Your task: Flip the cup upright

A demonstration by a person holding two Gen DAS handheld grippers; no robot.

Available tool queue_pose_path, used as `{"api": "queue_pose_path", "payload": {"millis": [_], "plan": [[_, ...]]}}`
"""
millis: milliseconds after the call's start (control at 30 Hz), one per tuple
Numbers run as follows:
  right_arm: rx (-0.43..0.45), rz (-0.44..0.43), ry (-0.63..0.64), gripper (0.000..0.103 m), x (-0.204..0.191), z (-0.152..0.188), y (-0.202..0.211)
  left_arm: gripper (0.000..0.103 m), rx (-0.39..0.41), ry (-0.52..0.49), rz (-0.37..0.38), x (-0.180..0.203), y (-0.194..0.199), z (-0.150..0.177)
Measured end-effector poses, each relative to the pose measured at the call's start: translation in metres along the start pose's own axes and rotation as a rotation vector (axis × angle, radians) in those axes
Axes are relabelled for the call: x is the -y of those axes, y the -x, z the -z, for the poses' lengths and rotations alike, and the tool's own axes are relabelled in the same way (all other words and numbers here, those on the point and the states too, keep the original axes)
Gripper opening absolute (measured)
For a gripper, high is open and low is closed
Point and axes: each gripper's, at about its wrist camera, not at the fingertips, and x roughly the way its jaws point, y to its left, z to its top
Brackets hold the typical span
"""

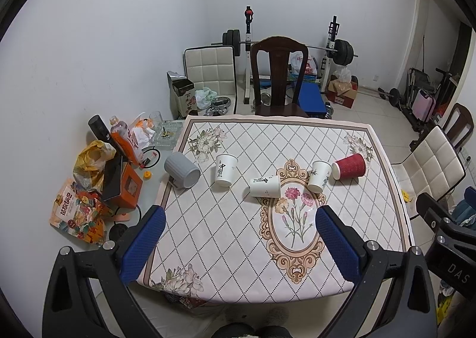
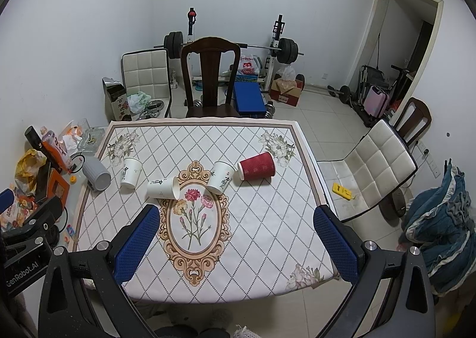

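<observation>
Several cups sit in a row across the floral tablecloth (image 1: 226,236). A grey ribbed cup (image 1: 182,170) lies on its side at the left edge. A white paper cup (image 1: 225,170) stands upside down. Another white cup (image 1: 264,187) lies on its side. A third white cup (image 1: 319,176) stands upside down, tilted. A red ribbed cup (image 1: 349,166) lies on its side at the right. The same row shows in the right wrist view: grey (image 2: 96,173), white (image 2: 130,172), white (image 2: 163,188), white (image 2: 219,178), red (image 2: 256,170). My left gripper (image 1: 241,220) and right gripper (image 2: 236,219) are open and empty, above the near table.
Snack bags, a bottle and boxes (image 1: 98,177) crowd the left of the table. A dark wooden chair (image 1: 278,76) stands at the far side and a white padded chair (image 2: 369,168) at the right. A barbell rack (image 1: 333,49) is behind. Blue cloth (image 2: 440,228) lies near right.
</observation>
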Motion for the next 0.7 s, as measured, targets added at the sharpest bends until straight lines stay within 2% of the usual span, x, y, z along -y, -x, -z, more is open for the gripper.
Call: {"api": "queue_pose_path", "payload": {"millis": [433,467,600,700], "plan": [[-0.014,-0.004,-0.014,0.103,0.002,0.001,-0.003,0.103,-0.012,-0.003,0.011,0.008,-0.012,0.000],[-0.021,-0.004,-0.020,0.103,-0.011,0.006,-0.004,0.103,-0.022,-0.006,0.015,0.011,-0.017,-0.001],[-0.075,0.010,-0.066,0.103,-0.012,0.014,-0.025,0.103,-0.054,-0.009,0.031,0.005,-0.037,0.004],[-0.137,0.043,-0.102,0.103,-0.009,0.023,-0.054,0.103,-0.101,-0.025,0.040,0.003,-0.070,0.010]]}}
